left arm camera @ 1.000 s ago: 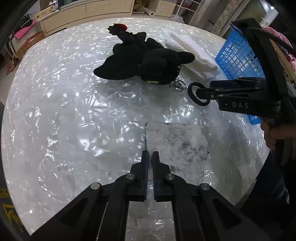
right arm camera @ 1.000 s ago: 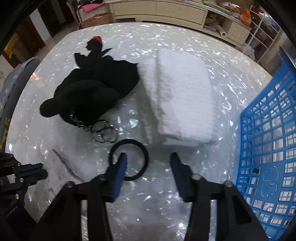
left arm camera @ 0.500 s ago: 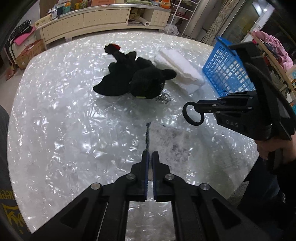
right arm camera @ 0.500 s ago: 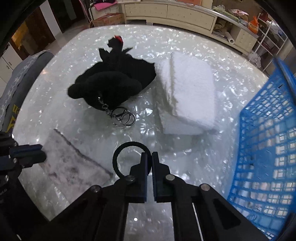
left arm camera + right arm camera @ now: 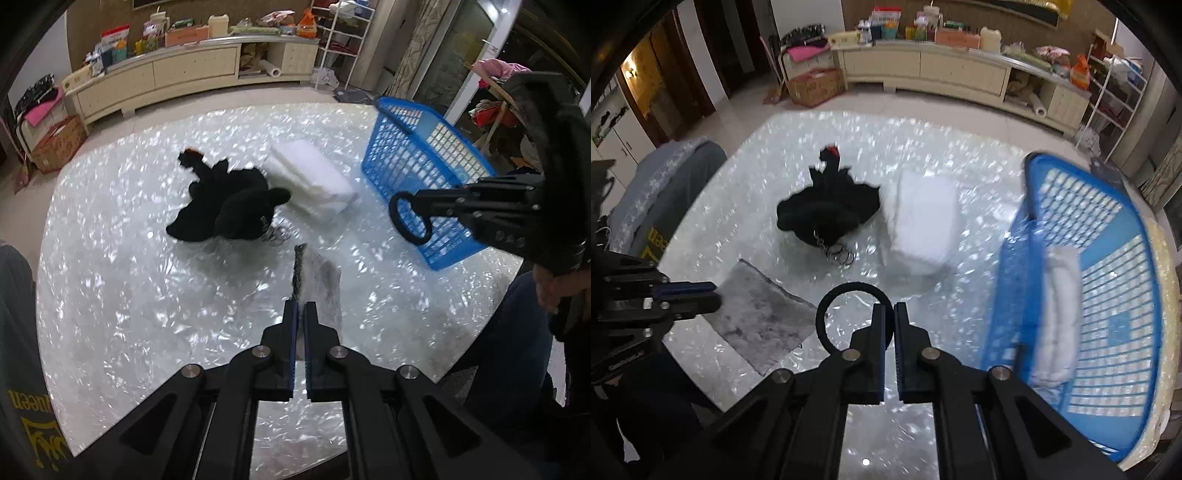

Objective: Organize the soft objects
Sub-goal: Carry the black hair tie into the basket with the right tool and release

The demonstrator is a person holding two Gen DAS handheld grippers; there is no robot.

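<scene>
Two grippers, each pinching something soft above the pearly tabletop.

Left wrist view: the left gripper is pressed together on a grey cloth lifted off the near part of the tabletop; a black plush toy and a white folded towel lie mid-table, a blue basket by the right edge.
Right wrist view: the right gripper pinches a black hair tie, held beside the basket's left wall; a white rolled cloth lies inside the basket.
</scene>
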